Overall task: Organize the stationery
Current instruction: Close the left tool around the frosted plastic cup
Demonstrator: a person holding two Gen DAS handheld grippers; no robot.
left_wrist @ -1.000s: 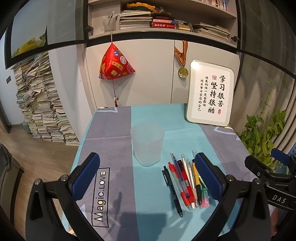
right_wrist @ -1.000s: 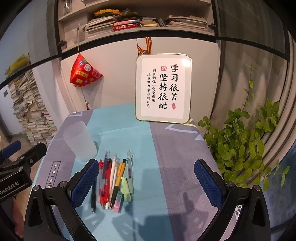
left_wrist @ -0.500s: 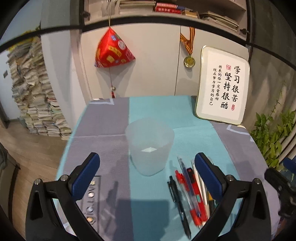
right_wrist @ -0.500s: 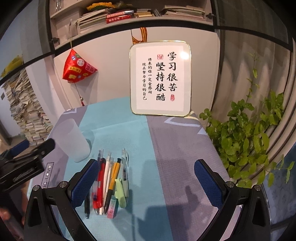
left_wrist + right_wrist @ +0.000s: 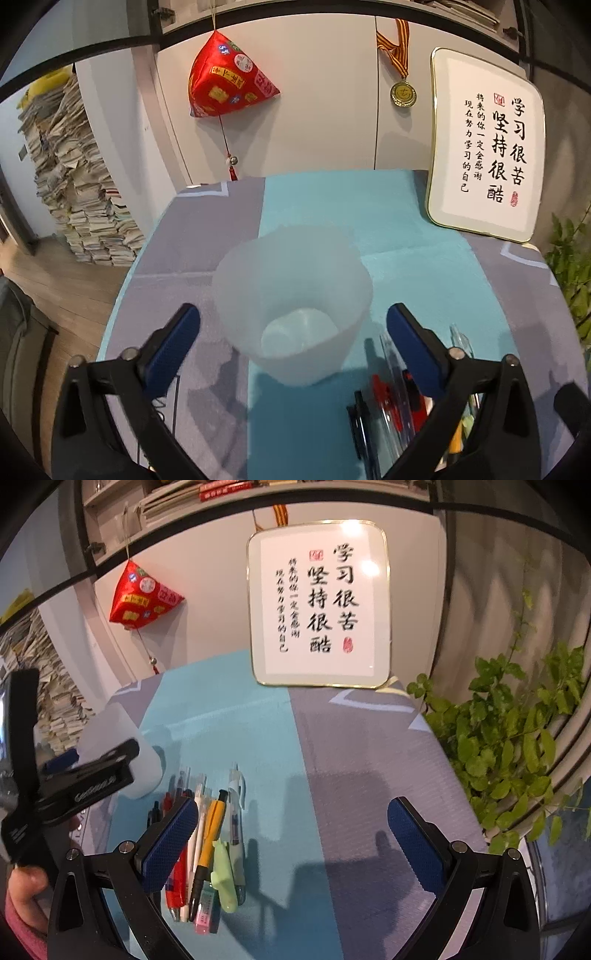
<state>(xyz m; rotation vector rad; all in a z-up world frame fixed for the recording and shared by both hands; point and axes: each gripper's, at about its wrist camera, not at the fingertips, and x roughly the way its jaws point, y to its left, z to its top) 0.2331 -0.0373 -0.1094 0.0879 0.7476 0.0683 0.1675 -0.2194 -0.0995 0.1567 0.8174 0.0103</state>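
While the left wrist camera looks down at the table, the left gripper (image 5: 293,323) has its blue pads on either side of a frosted plastic cup (image 5: 293,299). The jaws have just been closing in, with the cup between them, but there's a visible gap on both sides, so the pads aren't pressing on it and nothing is held. The cup stands upright on the tablecloth (image 5: 325,206), right about where the grey stripe meets the teal one. Just to the right of the cup, a bunch of pens (image 5: 391,410) lies flat, partly hidden behind the right finger. At the back, a framed calligraphy sign (image 5: 484,147) leans at the far right corner, with a red hanging ornament (image 5: 229,81) and a medal (image 5: 403,93) on the wall behind.

Over on the right wrist camera, the right gripper (image 5: 293,840) is spread wide with nothing in it. Its left pad sits over the near ends of the pens (image 5: 207,845), which lie side by side on the teal stripe: red, white, an orange and black one, a pale green one, plus a pink eraser-looking thing I can't make out for sure. The cup (image 5: 122,746) is behind and left of the pens, partly blocked by the left gripper (image 5: 70,771) reaching in from the left edge. A leafy plant (image 5: 509,738) sits off the table's right side.
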